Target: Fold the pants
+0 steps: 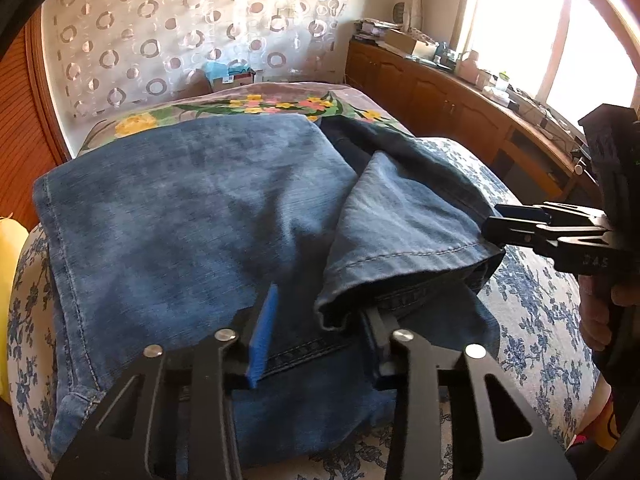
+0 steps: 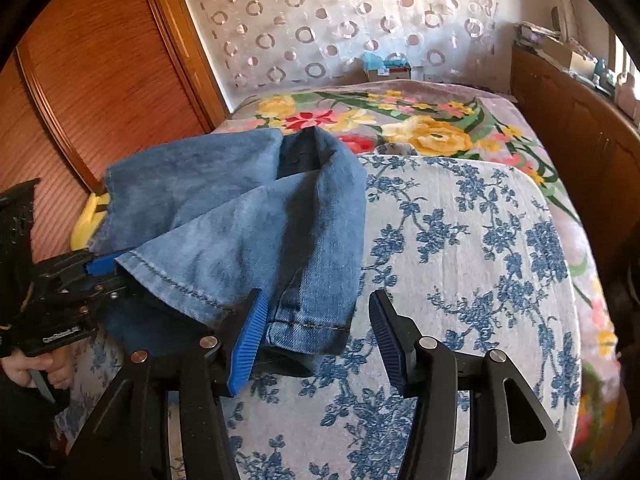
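Left wrist view shows the faded blue denim pants lying part-folded on the bed with the blue-flowered white cover, one hemmed leg end turned back over the rest. The left gripper stands spread about that hem's lower corner without pinching it; the right gripper is likewise spread, just beside the stitched hem. Judged thick, soft, fairly heavy and non-slip: grip through the stitched hem corners.
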`<action>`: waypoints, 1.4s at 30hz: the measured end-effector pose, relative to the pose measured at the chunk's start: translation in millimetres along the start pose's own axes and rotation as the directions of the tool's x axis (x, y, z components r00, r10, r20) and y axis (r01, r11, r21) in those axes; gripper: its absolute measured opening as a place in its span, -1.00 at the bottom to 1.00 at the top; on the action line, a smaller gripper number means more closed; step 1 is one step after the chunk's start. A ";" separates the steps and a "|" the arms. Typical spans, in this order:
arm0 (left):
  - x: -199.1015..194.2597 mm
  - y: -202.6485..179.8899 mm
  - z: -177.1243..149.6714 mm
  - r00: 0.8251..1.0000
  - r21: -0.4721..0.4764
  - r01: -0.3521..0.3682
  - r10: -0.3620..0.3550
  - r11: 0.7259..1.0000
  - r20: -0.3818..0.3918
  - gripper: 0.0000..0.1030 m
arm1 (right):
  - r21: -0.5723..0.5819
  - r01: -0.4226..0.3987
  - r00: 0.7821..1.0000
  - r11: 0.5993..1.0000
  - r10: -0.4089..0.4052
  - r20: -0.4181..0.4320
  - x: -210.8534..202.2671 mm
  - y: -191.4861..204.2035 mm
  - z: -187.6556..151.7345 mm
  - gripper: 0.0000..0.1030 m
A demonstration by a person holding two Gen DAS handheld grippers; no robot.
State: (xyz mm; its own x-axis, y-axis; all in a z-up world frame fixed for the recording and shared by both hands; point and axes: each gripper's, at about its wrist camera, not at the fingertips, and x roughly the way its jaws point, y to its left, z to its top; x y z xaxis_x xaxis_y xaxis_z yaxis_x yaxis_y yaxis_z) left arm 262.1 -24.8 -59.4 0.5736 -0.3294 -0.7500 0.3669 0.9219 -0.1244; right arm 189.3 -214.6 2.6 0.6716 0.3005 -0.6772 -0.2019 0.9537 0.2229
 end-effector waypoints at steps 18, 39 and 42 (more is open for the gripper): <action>-40.6 -17.9 5.9 0.996 0.033 0.015 -0.018 0.999 0.093 -0.80 | -0.042 -0.035 0.996 0.998 0.039 0.084 -19.4 5.4 1.2 -0.77; -117.9 48.8 -37.8 0.975 -0.138 -0.113 0.136 0.984 0.176 -0.84 | -0.365 -0.237 0.940 0.900 0.307 0.147 33.5 128.4 117.3 -0.83; -116.0 55.5 -47.4 0.975 -0.161 -0.128 0.154 0.979 0.161 -0.84 | -0.393 -0.260 0.940 0.882 0.325 0.108 59.8 148.6 128.8 -0.83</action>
State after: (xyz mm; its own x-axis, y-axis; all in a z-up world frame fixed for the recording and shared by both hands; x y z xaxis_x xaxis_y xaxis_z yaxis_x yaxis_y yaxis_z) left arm 181.2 74.2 -10.0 0.7335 -0.2122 -0.6458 0.1676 0.9771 -0.1307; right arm 291.3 -56.7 85.6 0.6422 0.5907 -0.4885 -0.6327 0.7683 0.0973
